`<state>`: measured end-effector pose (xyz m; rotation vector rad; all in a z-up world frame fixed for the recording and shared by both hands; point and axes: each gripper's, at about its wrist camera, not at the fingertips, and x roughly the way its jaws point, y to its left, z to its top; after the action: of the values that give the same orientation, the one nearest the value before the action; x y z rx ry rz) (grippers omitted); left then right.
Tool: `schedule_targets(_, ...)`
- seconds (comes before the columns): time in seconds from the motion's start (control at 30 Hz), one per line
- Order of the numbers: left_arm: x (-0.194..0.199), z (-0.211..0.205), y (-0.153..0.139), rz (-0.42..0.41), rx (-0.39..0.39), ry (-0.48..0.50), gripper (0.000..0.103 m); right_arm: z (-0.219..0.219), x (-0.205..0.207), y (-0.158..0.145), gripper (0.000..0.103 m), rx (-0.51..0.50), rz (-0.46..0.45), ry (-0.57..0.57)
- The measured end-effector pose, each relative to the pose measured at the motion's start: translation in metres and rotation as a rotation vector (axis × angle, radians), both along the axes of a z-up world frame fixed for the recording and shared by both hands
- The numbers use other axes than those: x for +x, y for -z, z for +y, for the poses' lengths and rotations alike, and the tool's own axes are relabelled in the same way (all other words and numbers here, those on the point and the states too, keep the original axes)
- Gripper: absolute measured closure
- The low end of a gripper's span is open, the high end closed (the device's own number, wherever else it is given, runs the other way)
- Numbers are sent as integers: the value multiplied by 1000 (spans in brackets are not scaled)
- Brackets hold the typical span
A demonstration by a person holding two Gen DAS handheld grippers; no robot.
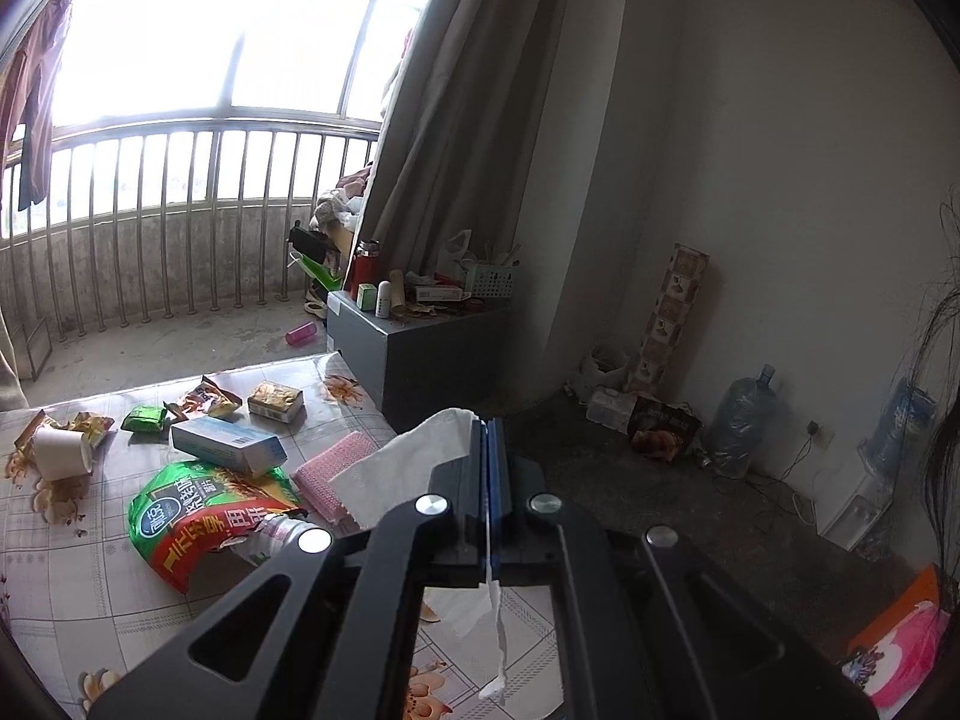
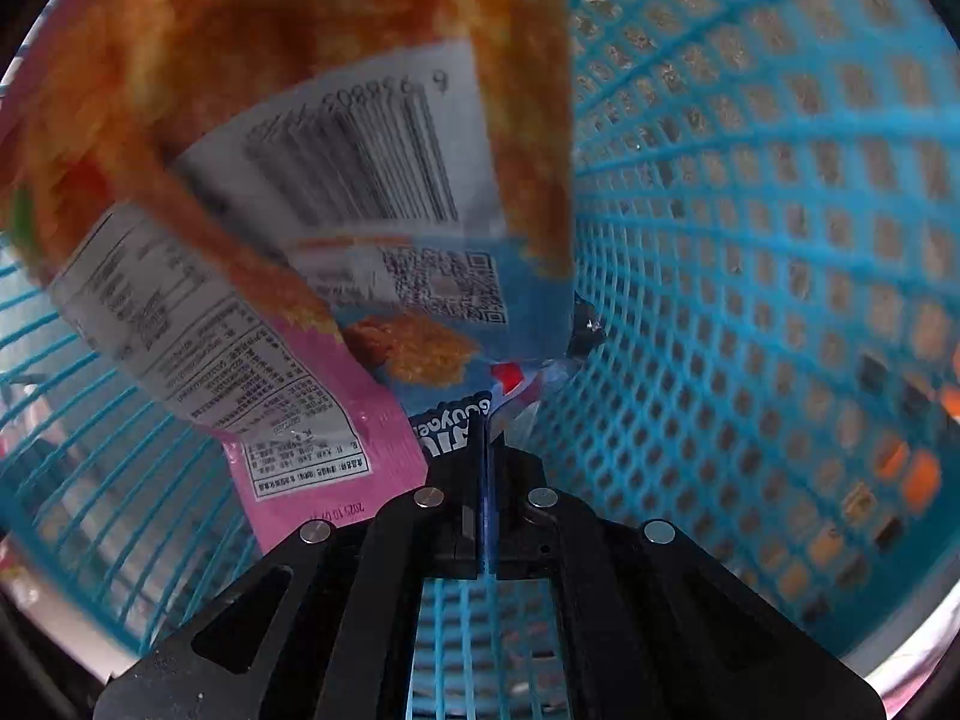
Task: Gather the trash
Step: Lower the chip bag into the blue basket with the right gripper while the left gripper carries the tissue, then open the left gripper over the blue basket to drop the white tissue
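The left gripper (image 1: pixel 489 426) is clamped tight on a white tissue (image 1: pixel 402 468), which fans out toward nine o'clock from the fingertips while a thin torn strip hangs down behind the jaws. Below it at about eight o'clock the table (image 1: pixel 90 588) with its flowered cover carries more litter: a green and red snack bag (image 1: pixel 198 516), a pink cloth (image 1: pixel 327 477), a blue and white carton (image 1: pixel 231 444), a small yellow box (image 1: pixel 275 401), a green packet (image 1: pixel 144 418) and a tipped paper cup (image 1: pixel 60 450). The right gripper (image 2: pixel 487 438) points down inside a blue mesh basket (image 2: pixel 750 240), its jaws all but closed, pinching the edge of an orange and pink snack wrapper (image 2: pixel 336 228) that spreads up toward eleven o'clock, barcode showing.
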<state>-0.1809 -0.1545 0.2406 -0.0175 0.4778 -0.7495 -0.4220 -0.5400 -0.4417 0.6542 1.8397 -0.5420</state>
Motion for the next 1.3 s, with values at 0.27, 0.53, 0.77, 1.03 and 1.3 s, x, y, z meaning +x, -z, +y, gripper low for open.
schedule_targets(0.27, 14, -2, 9, 62, -6, 11, 103, 18, 8, -15, 42, 7, 76, -125)
schedule_targets(0.53, 10, -14, 20, 77, -13, 49, 103, 33, 49, -41, 84, 50, -277, -35)
schedule_targets(0.77, -12, -25, 26, 71, 22, 110, 103, 27, 35, 81, 94, 90, 4, 61)
schedule_targets(1.03, -46, -72, 55, 198, 51, 352, 103, 30, -11, 30, 54, -2, -61, 77)
schedule_targets(1.3, -95, -163, 122, 460, 102, 672, 103, 4, -56, -138, 53, -174, -433, 277)
